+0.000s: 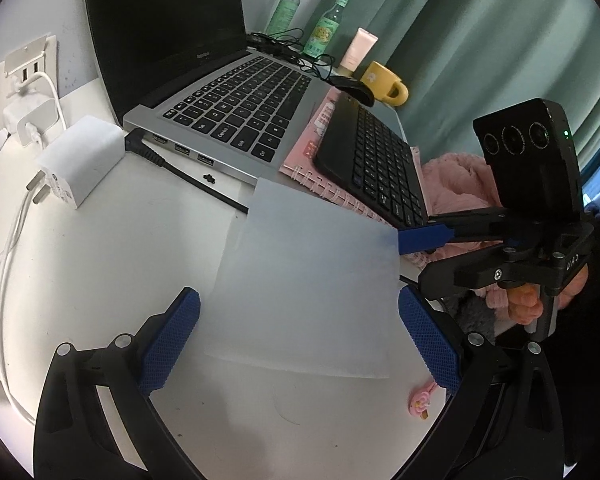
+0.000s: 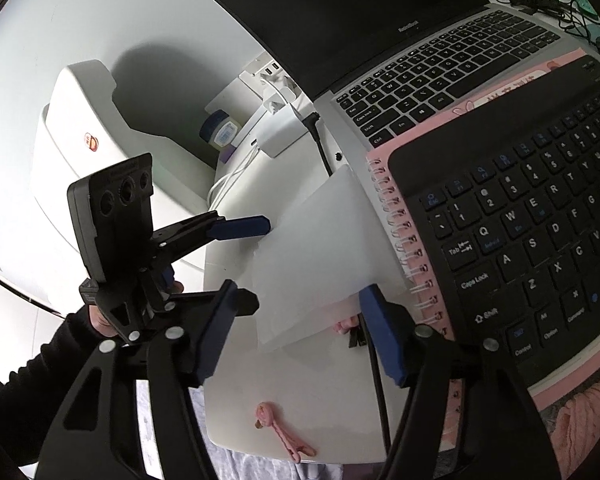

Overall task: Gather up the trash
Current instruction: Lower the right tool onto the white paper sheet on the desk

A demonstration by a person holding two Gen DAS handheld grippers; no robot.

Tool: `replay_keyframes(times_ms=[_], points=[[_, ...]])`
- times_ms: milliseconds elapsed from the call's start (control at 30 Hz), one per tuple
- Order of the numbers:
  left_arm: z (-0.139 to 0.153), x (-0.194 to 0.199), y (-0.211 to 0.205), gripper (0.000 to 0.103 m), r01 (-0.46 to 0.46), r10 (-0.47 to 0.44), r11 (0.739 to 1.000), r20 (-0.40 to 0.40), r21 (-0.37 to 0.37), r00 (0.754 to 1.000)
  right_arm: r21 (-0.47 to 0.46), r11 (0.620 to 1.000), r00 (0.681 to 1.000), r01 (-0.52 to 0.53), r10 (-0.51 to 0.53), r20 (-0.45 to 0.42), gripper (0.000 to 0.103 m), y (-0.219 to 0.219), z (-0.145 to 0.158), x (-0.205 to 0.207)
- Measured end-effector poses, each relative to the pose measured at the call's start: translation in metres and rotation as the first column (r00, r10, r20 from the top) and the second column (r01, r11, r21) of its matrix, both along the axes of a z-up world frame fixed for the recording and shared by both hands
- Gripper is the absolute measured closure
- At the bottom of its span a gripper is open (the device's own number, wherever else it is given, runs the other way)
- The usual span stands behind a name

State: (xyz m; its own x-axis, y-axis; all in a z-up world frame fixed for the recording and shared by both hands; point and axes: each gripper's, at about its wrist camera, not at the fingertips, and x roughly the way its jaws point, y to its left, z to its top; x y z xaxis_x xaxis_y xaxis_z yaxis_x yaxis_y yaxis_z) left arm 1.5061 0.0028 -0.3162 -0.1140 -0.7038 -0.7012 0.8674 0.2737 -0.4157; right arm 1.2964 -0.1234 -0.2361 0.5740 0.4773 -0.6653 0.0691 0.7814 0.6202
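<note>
A flat translucent white sheet of paper (image 1: 304,280) lies on the white table, in front of the laptop; it also shows in the right wrist view (image 2: 320,248). My left gripper (image 1: 300,344) is open, its blue pads either side of the sheet's near edge, just above it. My right gripper (image 2: 296,340) is open at the sheet's opposite side; in the left wrist view one blue finger (image 1: 424,238) reaches the sheet's right corner. Neither holds anything.
An open silver laptop (image 1: 236,92), a black keyboard (image 1: 376,164) on a pink spiral notebook (image 1: 300,152), a white charger (image 1: 80,160) with cables, a black power cable (image 1: 188,176), bottles, a yellow mug (image 1: 384,80) and a pink clip (image 2: 284,436) crowd the table. A white appliance (image 2: 84,140) stands beside it.
</note>
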Motion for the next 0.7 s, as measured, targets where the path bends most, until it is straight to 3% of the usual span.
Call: replay_keyframes(times_ms=[367, 500, 700], points=[[0.0, 0.002, 0.004, 0.008, 0.014, -0.014, 1.0, -0.023, -0.009, 1.0, 0.071, 0.997, 1.0, 0.022, -0.021, -0.02, 0.048, -0.011, -0.007, 0.003], [-0.001, 0.003, 0.004, 0.014, 0.013, -0.013, 1.0, -0.025, -0.014, 1.0, 0.09, 0.996, 0.999, 0.022, -0.019, -0.035, 0.062, -0.01, -0.011, 0.007], [-0.001, 0.004, 0.004, 0.03, 0.012, -0.012, 1.0, -0.028, -0.013, 1.0, 0.109, 0.994, 0.999, 0.025, -0.021, -0.04, 0.075, -0.012, -0.016, 0.011]])
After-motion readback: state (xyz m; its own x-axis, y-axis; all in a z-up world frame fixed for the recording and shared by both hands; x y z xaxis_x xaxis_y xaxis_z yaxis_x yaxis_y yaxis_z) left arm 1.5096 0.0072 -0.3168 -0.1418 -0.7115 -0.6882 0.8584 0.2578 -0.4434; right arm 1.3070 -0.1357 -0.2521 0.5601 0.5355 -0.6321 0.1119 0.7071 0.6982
